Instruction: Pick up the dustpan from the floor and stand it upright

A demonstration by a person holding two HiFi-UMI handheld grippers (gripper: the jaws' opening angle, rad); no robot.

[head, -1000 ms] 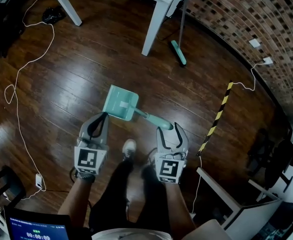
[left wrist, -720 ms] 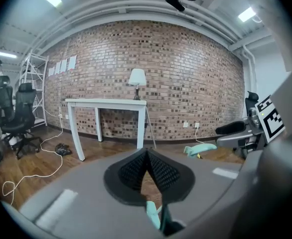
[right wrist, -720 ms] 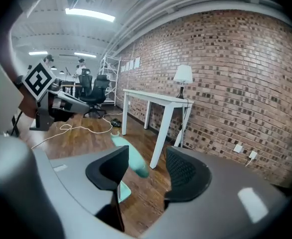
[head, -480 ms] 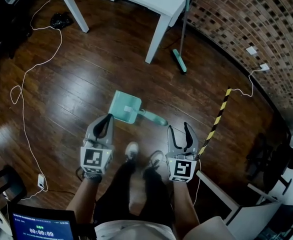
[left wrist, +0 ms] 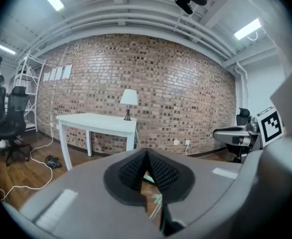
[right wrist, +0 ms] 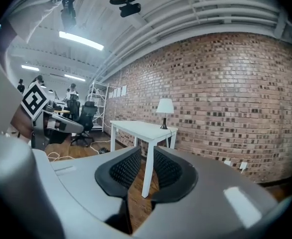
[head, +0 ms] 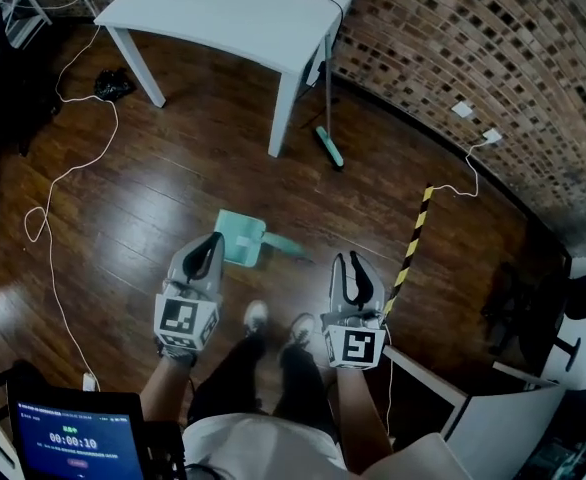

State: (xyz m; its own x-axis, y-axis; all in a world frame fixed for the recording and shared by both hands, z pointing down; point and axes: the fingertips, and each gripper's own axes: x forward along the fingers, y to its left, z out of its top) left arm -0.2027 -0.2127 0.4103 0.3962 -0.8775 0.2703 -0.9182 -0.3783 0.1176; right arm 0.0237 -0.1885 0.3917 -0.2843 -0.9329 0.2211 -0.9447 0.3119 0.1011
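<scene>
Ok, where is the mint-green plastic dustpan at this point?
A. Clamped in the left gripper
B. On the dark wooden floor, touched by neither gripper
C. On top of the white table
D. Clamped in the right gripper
B: the mint-green plastic dustpan rests on the dark wooden floor, apart from the shut left gripper and the right gripper, whose empty jaws are closing.
</scene>
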